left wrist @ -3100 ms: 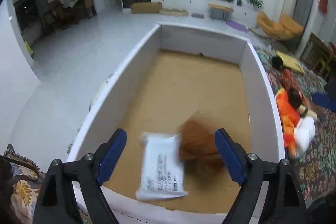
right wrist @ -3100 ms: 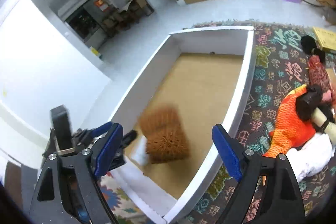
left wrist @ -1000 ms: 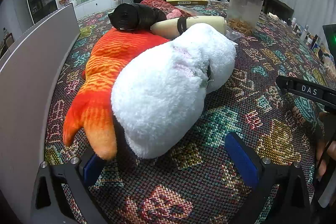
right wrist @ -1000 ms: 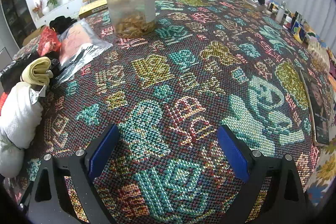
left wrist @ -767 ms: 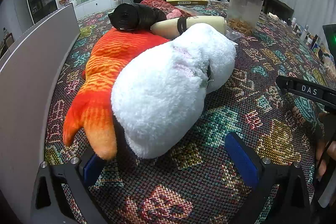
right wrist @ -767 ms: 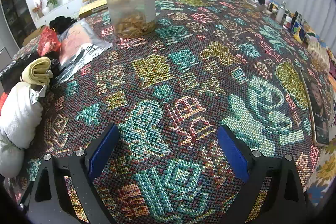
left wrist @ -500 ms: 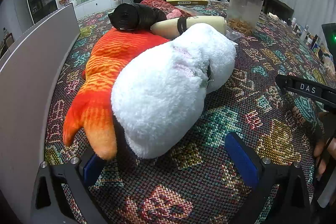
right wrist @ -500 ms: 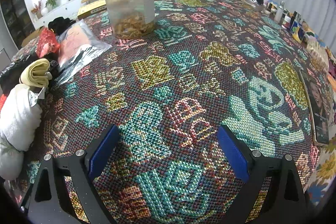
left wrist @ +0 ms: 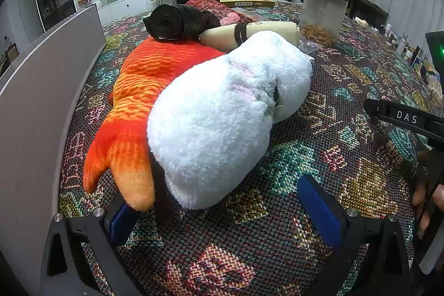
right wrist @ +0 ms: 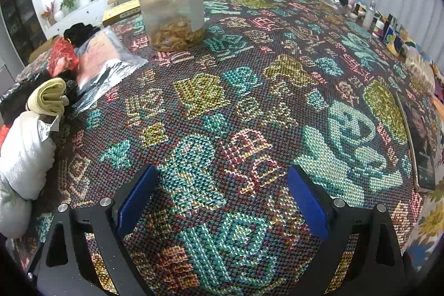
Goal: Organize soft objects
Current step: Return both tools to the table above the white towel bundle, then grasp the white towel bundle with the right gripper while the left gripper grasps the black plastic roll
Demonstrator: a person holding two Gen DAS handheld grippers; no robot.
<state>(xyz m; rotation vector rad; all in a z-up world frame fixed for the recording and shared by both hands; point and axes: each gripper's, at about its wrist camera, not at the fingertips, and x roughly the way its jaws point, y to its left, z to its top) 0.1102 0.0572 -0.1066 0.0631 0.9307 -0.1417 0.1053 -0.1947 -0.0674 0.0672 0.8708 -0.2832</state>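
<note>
A busy woven rug covers the surface. The left gripper gapes wide, empty, just short of the white plush, which leans on the orange fish plush. The right gripper is spread wide over bare rug. Beyond, a clear jar holds tan scraps.

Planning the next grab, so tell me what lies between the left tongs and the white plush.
Nothing but bare patterned cloth. In the left wrist view the open left tongs sit just short of the white plush, with the orange fish plush beside it.
</note>
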